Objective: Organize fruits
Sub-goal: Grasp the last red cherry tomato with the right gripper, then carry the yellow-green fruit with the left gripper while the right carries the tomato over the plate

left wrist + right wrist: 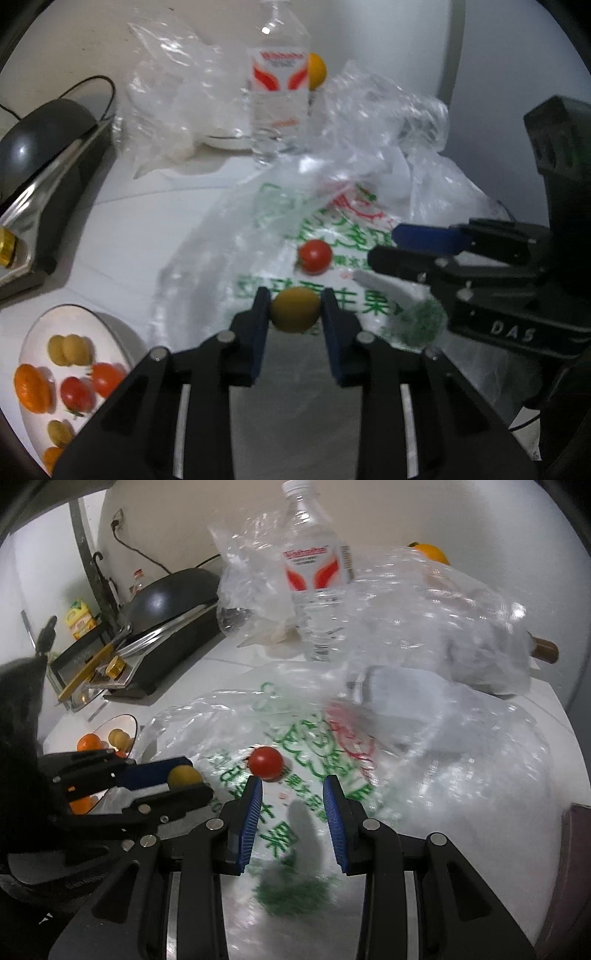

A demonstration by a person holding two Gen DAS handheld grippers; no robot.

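The left gripper (295, 310) is clamped on a yellow cherry tomato (295, 309) above the printed plastic bag (343, 299); carry it level to the white plate (37, 328), release low; the right gripper (292, 786) hangs empty, jaws parted, near the red cherry tomato (266, 762).

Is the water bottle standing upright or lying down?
Upright. The water bottle stands on the counter with its white cap on top, between clear plastic bags; the left wrist view shows the same.

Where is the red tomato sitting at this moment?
The red tomato lies on the printed plastic bag, just ahead of the right claw in its view, right of the yellow fruit the left claw holds.
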